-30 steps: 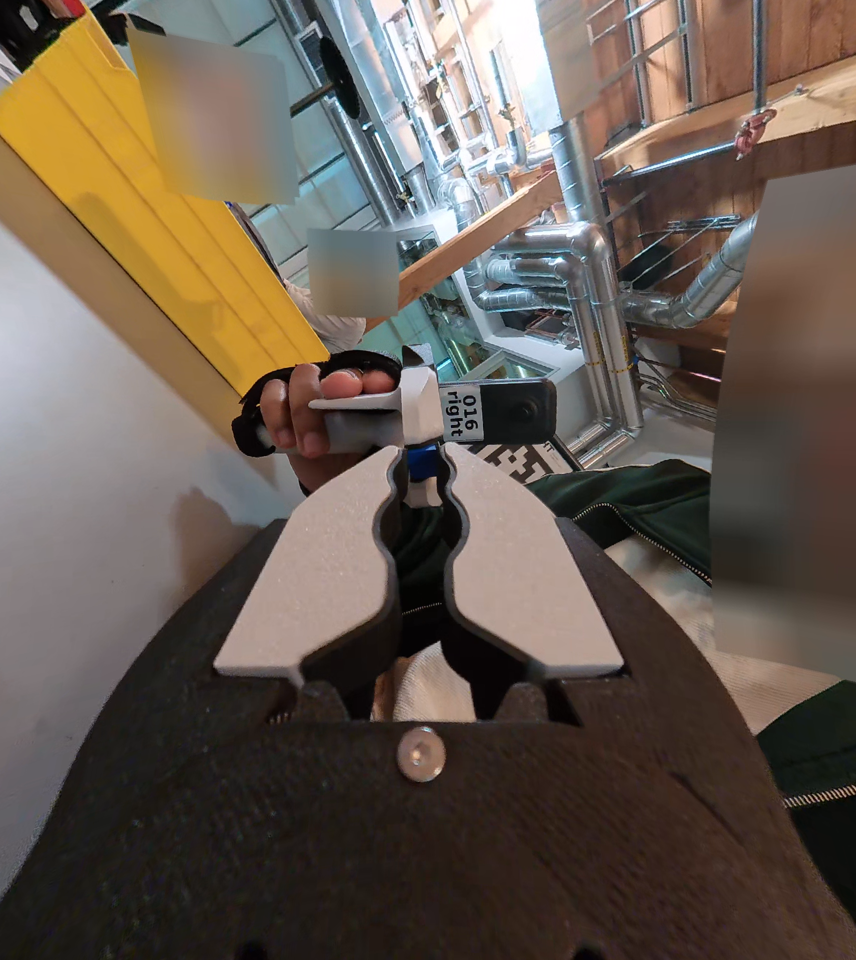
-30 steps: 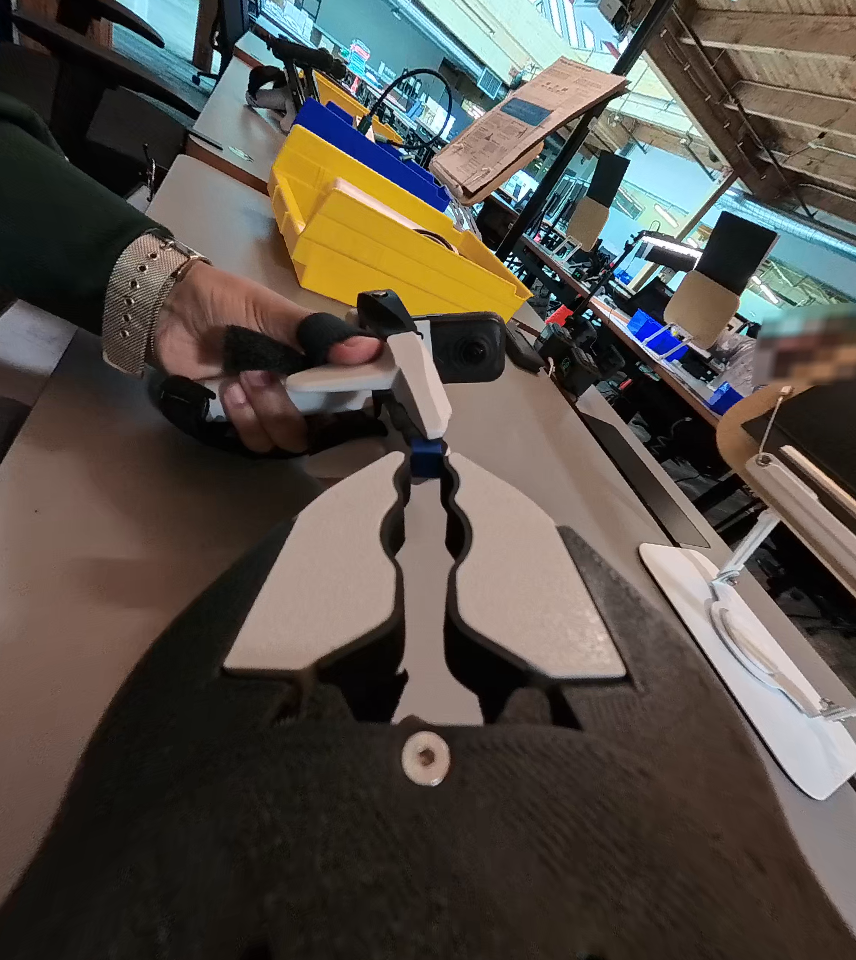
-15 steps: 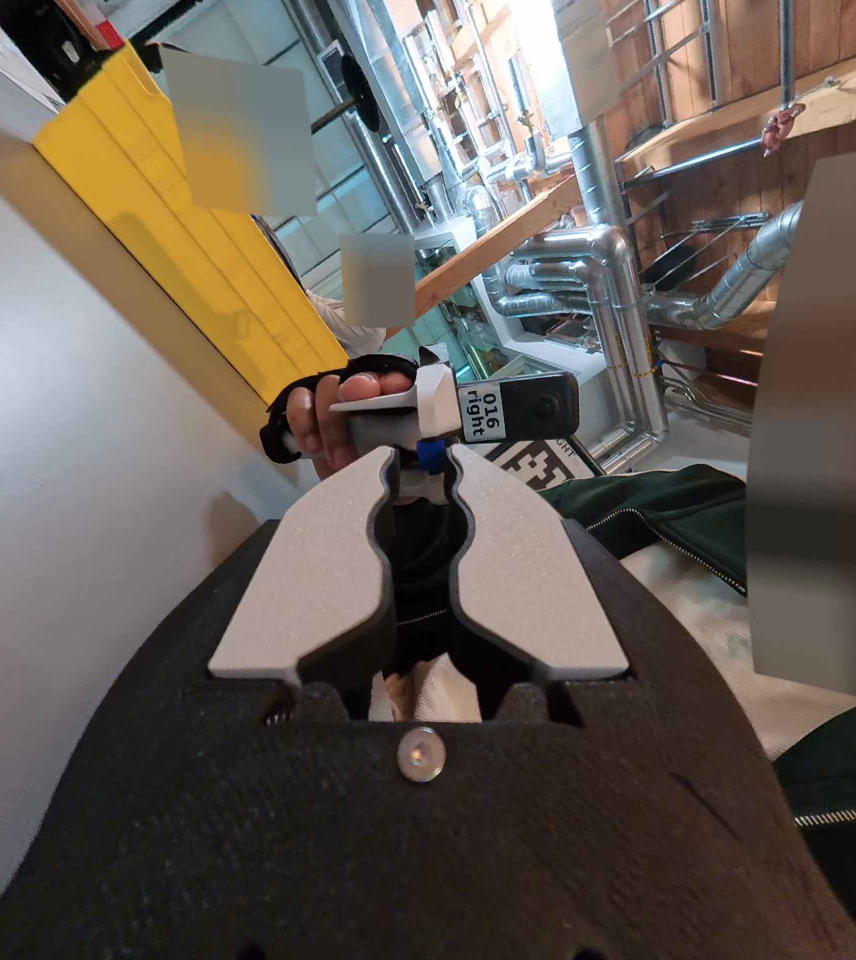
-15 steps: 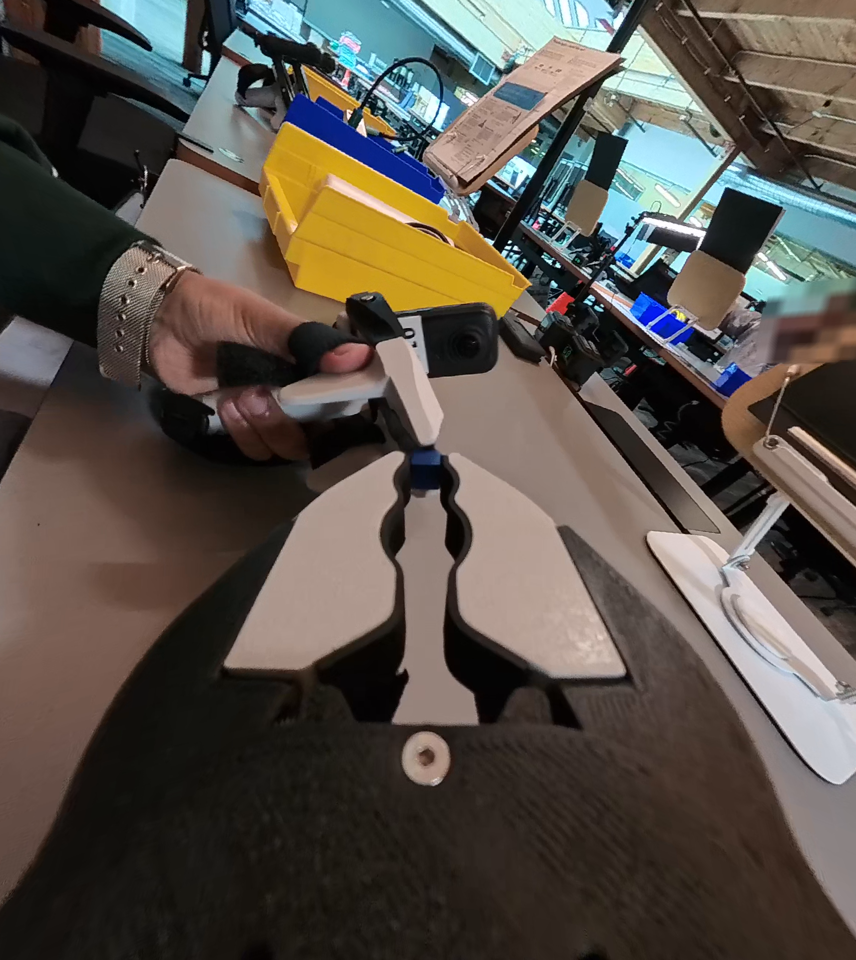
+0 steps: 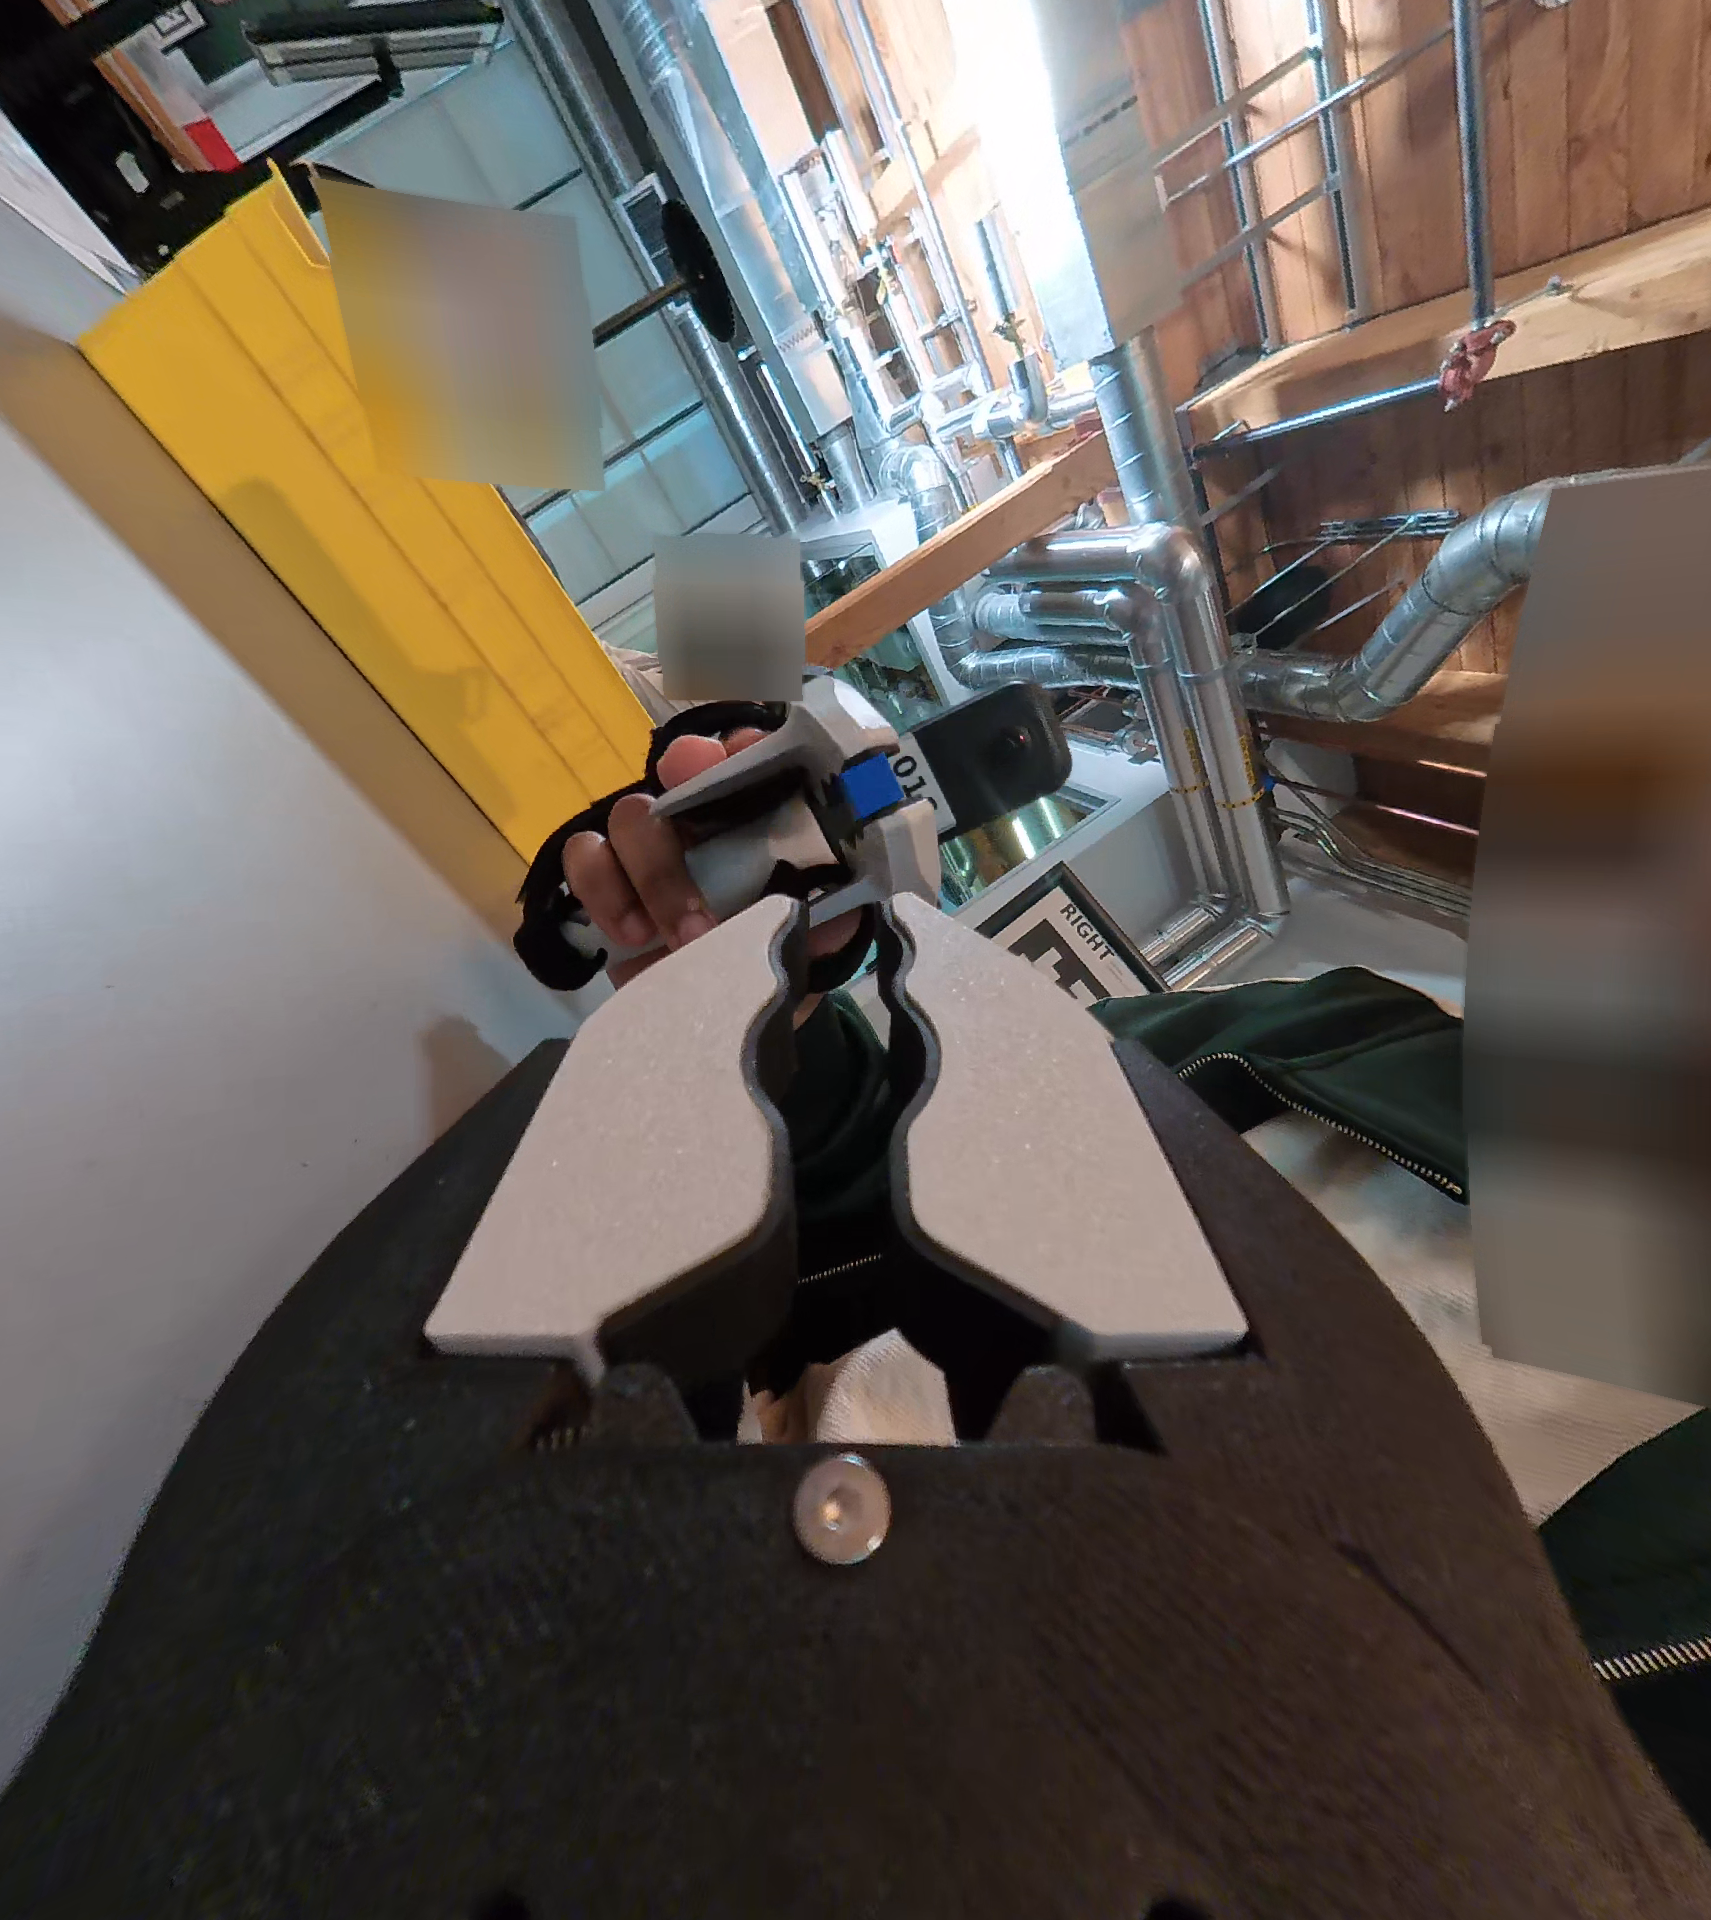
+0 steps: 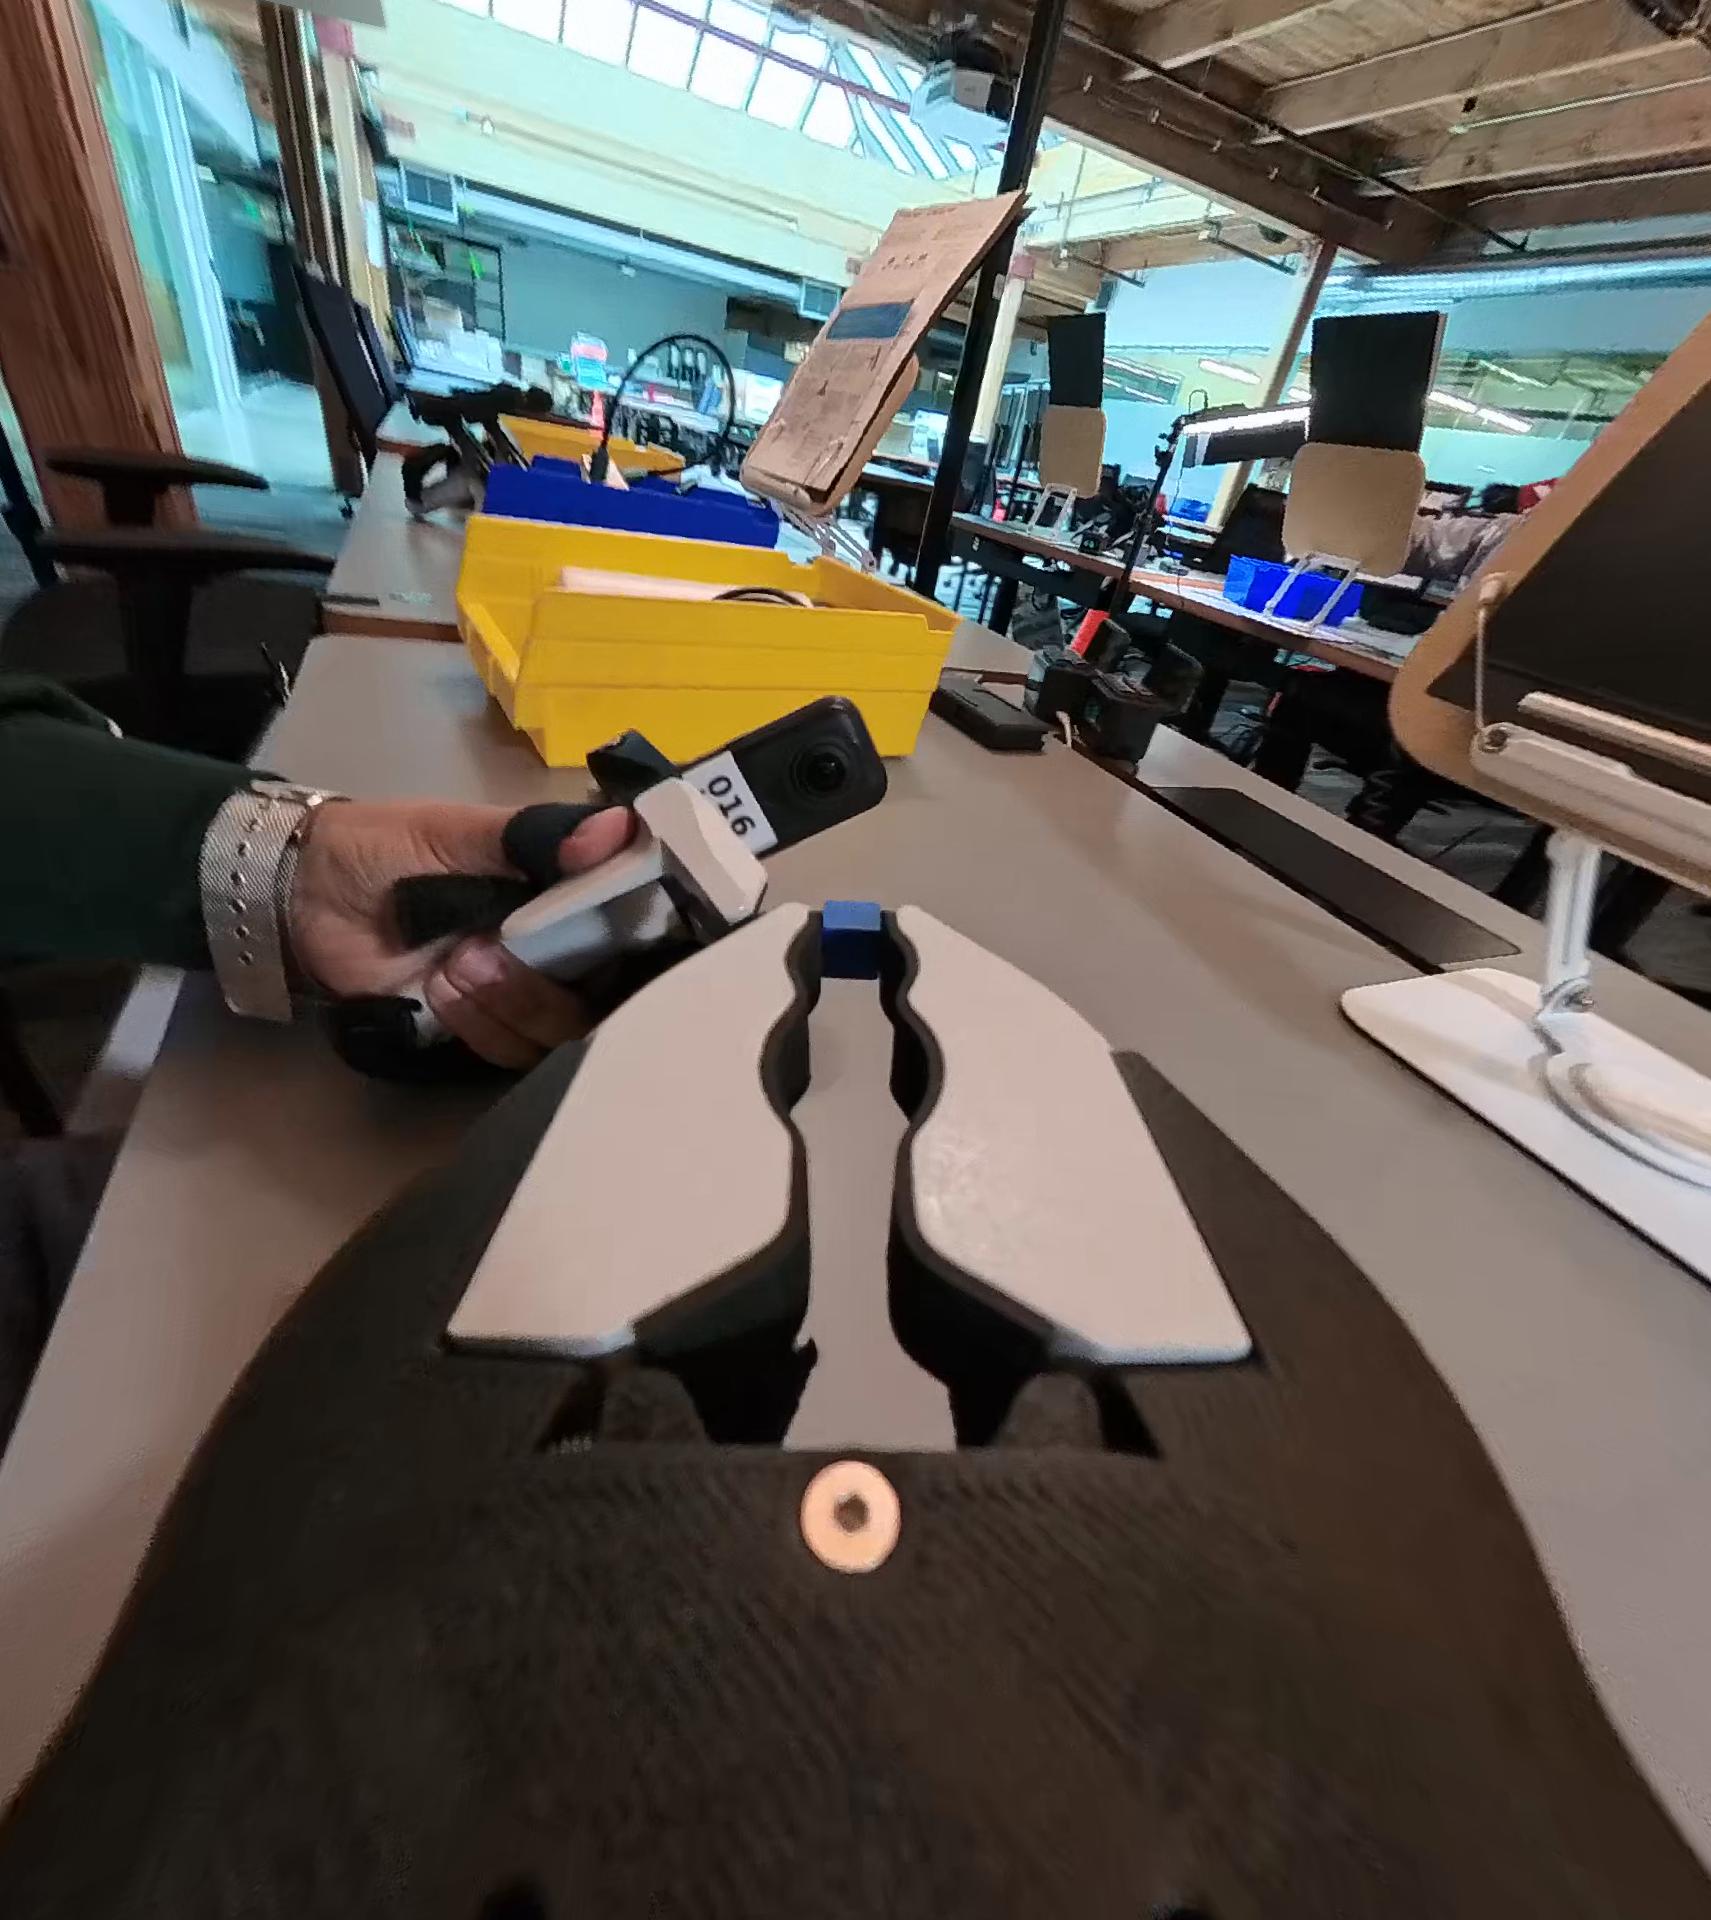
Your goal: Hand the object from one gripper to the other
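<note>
Blue cube [image 6: 849,938] sits pinched at the fingertips of the right gripper [image 6: 849,925], above the grey table [image 6: 1090,894]. Left gripper [image 5: 843,914] fingers stand narrowly parted, holding nothing, just beside it.

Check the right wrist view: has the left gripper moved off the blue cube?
Yes. The left gripper has drawn left, clear of the blue cube held fixed in the right gripper.
</note>
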